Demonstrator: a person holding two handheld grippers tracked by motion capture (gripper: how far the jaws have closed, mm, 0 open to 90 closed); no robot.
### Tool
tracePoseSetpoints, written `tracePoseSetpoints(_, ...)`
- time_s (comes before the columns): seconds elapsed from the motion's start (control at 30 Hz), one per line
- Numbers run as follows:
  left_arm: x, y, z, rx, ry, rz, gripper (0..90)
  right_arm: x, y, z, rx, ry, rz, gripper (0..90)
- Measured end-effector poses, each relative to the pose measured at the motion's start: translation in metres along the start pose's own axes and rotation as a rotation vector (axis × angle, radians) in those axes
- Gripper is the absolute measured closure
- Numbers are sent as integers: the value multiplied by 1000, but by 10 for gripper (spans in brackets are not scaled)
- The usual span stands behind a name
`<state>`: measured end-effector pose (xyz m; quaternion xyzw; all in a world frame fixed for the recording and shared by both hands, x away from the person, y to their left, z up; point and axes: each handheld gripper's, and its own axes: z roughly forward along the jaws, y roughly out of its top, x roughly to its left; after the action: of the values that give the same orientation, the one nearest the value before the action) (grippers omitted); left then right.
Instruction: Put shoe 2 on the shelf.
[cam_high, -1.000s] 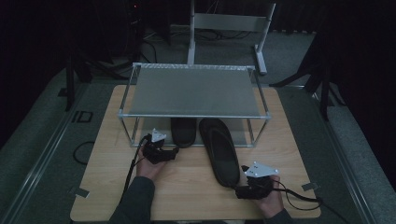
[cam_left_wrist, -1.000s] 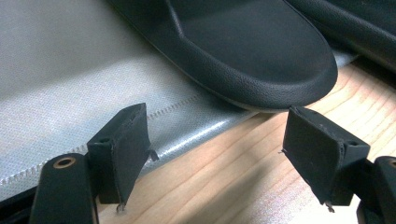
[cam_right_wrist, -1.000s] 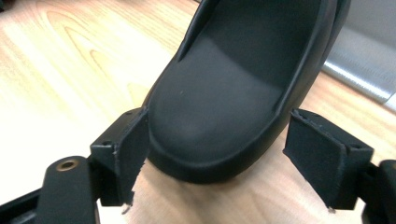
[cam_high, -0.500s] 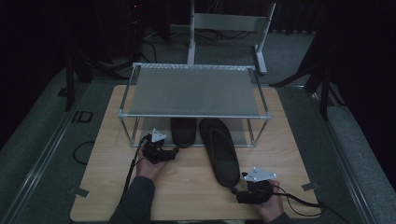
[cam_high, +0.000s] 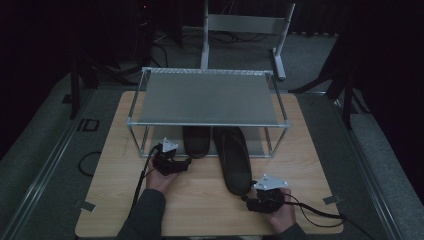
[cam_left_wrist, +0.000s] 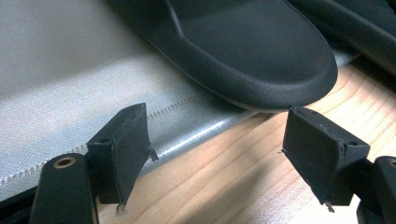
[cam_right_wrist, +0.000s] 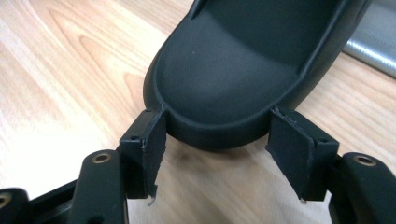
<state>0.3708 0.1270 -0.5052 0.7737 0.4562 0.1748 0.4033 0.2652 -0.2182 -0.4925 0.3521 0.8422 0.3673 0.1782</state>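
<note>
Right gripper (cam_high: 251, 194) sits at the heel of the outer slipper (cam_high: 235, 157), jaws apart and straddling the heel end; they have just been closing, and in the right gripper view the pads (cam_right_wrist: 154, 140) stand at the heel's two sides, touching or just short of it, with no firm clamp evident. Left gripper (cam_high: 186, 164) rests beside the inner slipper (cam_high: 196, 141), jaws wide and holding nothing; the left gripper view shows that slipper's rounded end (cam_left_wrist: 280, 79) just beyond the pads.

Judgement on the step: the grip should be centred on the heel rim and both pads seated squarely before any push or lift, since the rounded edge could slide out. The slipper should travel straight along its length, clear of the rack's front post.

Rack (cam_high: 210, 122) on the wooden table (cam_high: 115, 200): top shelf bare. Lower level holds the inner slipper almost fully and only the toe half of the outer slipper, whose heel lies out on the table.
</note>
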Motion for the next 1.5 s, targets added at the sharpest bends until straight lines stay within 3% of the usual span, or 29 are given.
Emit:
tracePoseSetpoints(0.37, 0, 0, 0, 0, -1, -1, 236, 7, 18, 12, -38, -28, -21, 369)
tracePoseSetpoints(0.47, 0, 0, 0, 0, -1, -1, 235, 6, 24, 17, -43, -38, -6, 364)
tracePoseSetpoints(0.6, 0, 0, 0, 0, -1, -1, 236, 9, 22, 17, -33, -40, -12, 273)
tracePoseSetpoints(0.77, 0, 0, 0, 0, -1, 0, 235, 10, 19, 19, -16, -52, -19, 254)
tracePoseSetpoints(1.03, 0, 0, 0, 0, -1, -1, 236, 4, 26, 22, -31, -49, 14, 243)
tracePoseSetpoints(1.13, 0, 0, 0, 1, -1, -1, 236, 6, 25, 24, -22, -64, -3, 230)
tracePoseSetpoints(1.23, 0, 0, 0, 1, -1, -1, 236, 5, 25, 27, -3, -66, 11, 221)
tracePoseSetpoints(1.5, 0, 0, 0, 1, -1, -1, 235, 4, 30, 29, -14, -33, 50, 170)
